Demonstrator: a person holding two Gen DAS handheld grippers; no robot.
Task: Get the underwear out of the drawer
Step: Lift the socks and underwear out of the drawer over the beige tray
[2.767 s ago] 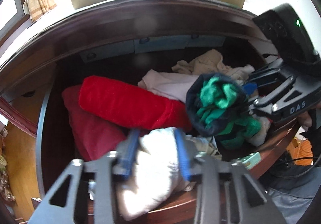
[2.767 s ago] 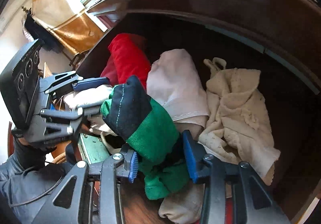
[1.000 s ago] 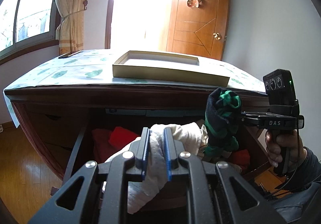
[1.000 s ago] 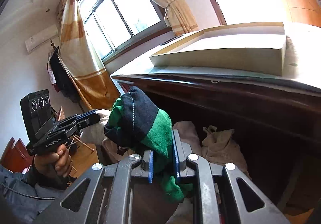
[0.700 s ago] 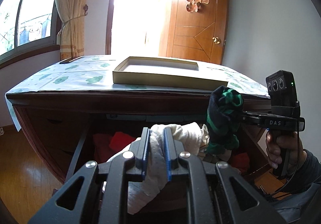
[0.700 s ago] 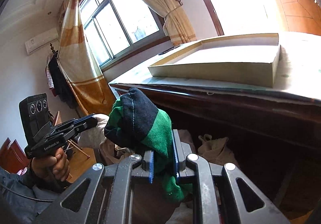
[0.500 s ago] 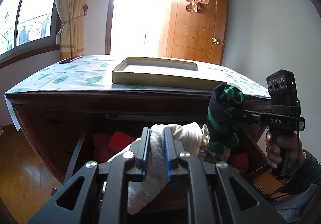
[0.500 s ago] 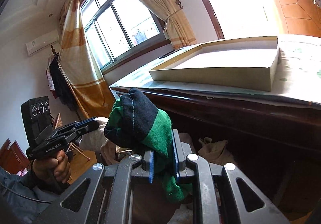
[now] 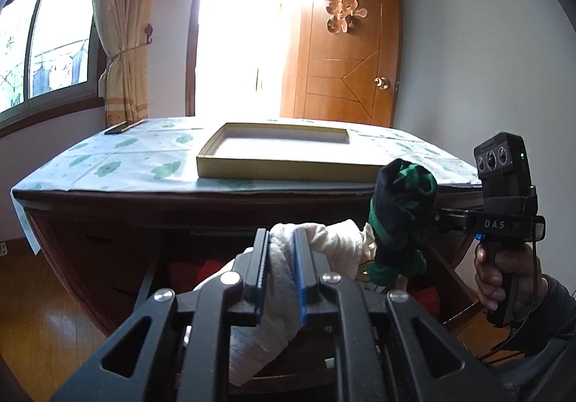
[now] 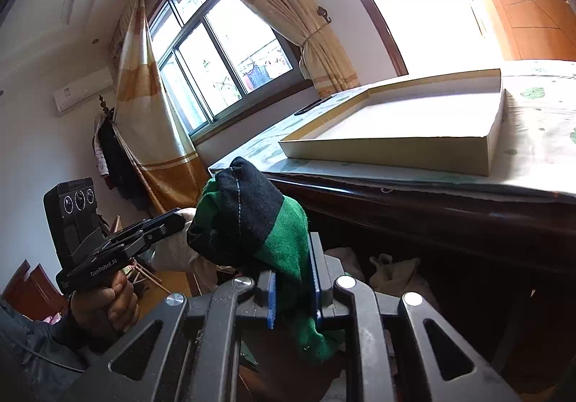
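Note:
My left gripper [image 9: 280, 240] is shut on a white piece of underwear [image 9: 288, 279], which hangs down in front of the open drawer [image 9: 151, 279]. My right gripper [image 10: 293, 258] is shut on a green and black garment [image 10: 266, 222], held up at about the level of the table edge. In the left wrist view that green and black garment [image 9: 399, 214] hangs from the right gripper [image 9: 437, 216] at the right. The left gripper [image 10: 176, 218] shows at the left of the right wrist view. Red cloth [image 9: 187, 270] and cream cloth [image 10: 396, 272] lie in the drawer.
A shallow cardboard box [image 9: 277, 153] sits on the dark wooden table [image 9: 108, 200], which has a patterned cloth cover [image 9: 118, 157]. Behind stand an open wooden door [image 9: 349, 59], a curtained window [image 10: 219, 56] and a wood floor [image 9: 46, 322]. A person's hand [image 9: 504, 268] holds the right gripper's handle.
Both grippers have lifted their garments out of the drawer and up to table height. Over the last second they have stayed nearly still, the view tilting slightly upward.

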